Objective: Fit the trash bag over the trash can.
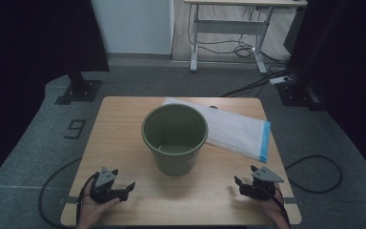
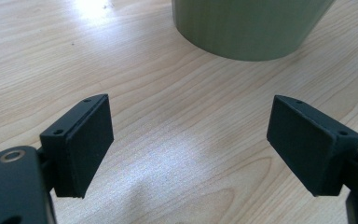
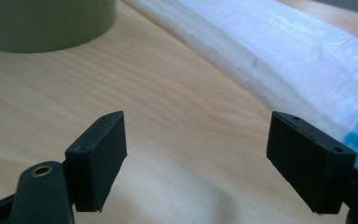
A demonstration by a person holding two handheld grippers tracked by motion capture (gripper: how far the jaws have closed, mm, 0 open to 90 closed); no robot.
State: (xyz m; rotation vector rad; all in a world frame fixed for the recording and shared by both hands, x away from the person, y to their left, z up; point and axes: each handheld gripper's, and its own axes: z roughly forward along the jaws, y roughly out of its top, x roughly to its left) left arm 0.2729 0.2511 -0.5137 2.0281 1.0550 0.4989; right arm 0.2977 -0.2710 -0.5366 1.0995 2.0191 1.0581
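Observation:
An olive-green bucket (image 1: pixel 174 138) stands upright and empty in the middle of the wooden table (image 1: pixel 119 129). Behind it and to its right lies a flat white plastic bag (image 1: pixel 236 128) with a blue edge. My left gripper (image 1: pixel 123 178) rests near the front left edge, open and holding nothing. My right gripper (image 1: pixel 245 174) sits at the front right, also open and empty. In the left gripper view the bucket's base (image 2: pixel 251 28) stands ahead of the left gripper (image 2: pixel 191 107). The right gripper view has the bucket (image 3: pixel 46 23) at upper left, the bag (image 3: pixel 284 51) ahead of the right gripper (image 3: pixel 196 119).
Grey carpet surrounds the table, with black cables (image 1: pixel 314 174) looping on it at both sides. Black stand bases (image 1: pixel 78 90) sit at the far left and far right. A white-legged desk (image 1: pixel 228 28) with cables stands at the back. A "9" marking (image 1: pixel 75 129) lies on the floor.

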